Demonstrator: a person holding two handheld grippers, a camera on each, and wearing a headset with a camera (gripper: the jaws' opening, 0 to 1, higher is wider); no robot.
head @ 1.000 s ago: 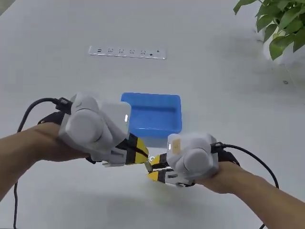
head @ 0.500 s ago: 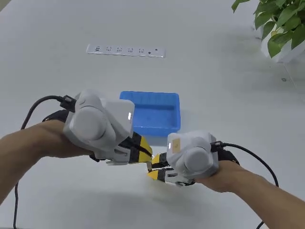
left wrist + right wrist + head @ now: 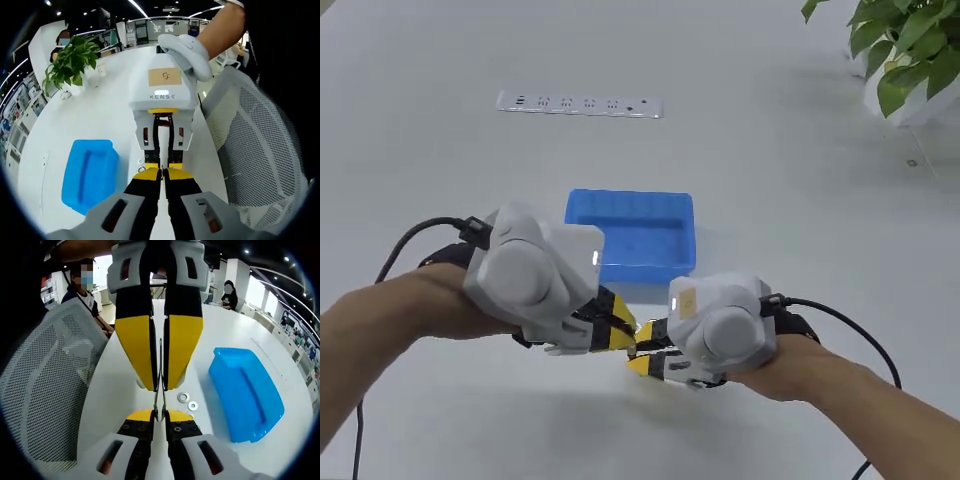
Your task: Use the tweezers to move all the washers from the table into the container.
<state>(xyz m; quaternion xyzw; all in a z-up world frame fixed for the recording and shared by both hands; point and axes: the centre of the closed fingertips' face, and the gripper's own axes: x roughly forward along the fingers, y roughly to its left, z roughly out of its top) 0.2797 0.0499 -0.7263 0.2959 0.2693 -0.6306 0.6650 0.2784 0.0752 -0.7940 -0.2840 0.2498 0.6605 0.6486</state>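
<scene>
- While the tabletop [image 3: 770, 200] carries the blue container [image 3: 630, 232] just beyond my hands, I judge I'm readying the tool.
- My left gripper [image 3: 161, 173] and right gripper [image 3: 160, 416] meet tip to tip, both closed on the tweezers [image 3: 160, 375].
- Two washers [image 3: 183, 397] lie beside the container; next comes pinching one precisely.

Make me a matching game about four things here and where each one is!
1. blue rectangular plastic container
2. long white power strip
3. two small silver metal washers
4. thin metal tweezers

A. pinched between yellow jaws
B. farthest away across the white table
C. lying flat near the container
D. middle of the table

Pairs: 1-D, 2-B, 3-C, 4-A
</scene>
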